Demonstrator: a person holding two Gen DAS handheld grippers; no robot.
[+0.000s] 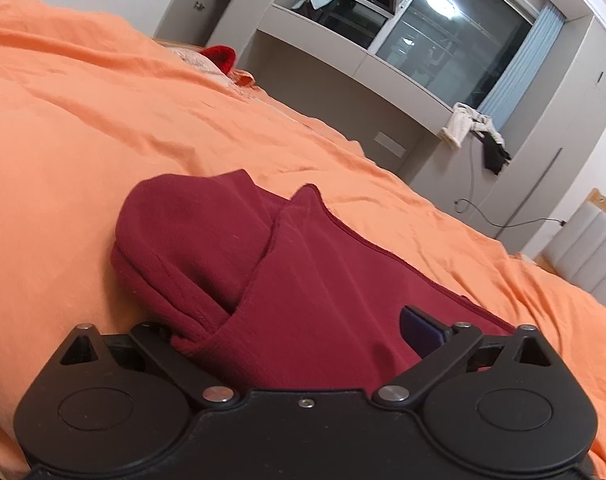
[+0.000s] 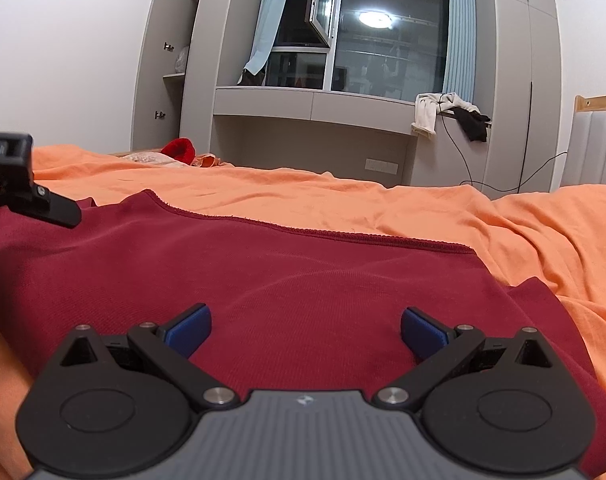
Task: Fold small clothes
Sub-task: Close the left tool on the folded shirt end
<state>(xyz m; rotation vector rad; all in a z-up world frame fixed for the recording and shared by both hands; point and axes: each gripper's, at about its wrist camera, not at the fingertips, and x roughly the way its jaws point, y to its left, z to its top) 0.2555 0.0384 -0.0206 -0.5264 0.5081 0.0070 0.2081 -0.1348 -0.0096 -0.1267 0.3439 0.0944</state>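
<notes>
A dark red garment (image 2: 287, 272) lies spread on the orange bed cover (image 2: 383, 200). My right gripper (image 2: 306, 330) is open, its blue pads (image 2: 189, 330) low over the cloth near its front edge, holding nothing. In the left wrist view the same garment (image 1: 303, 280) is bunched, with a folded sleeve at its left. My left gripper (image 1: 299, 332) has its jaws wide apart; the cloth lies between them and hides the left pad, while the right blue pad (image 1: 421, 330) shows. The left gripper's body also shows in the right wrist view (image 2: 19, 176), over the garment's left part.
A bright red item (image 2: 179, 150) and a pale pillow lie at the bed's far end. Grey cabinets and a window ledge (image 2: 315, 104) with white and black clothes (image 2: 451, 114) stand behind the bed. A padded headboard (image 2: 599, 148) is at the right.
</notes>
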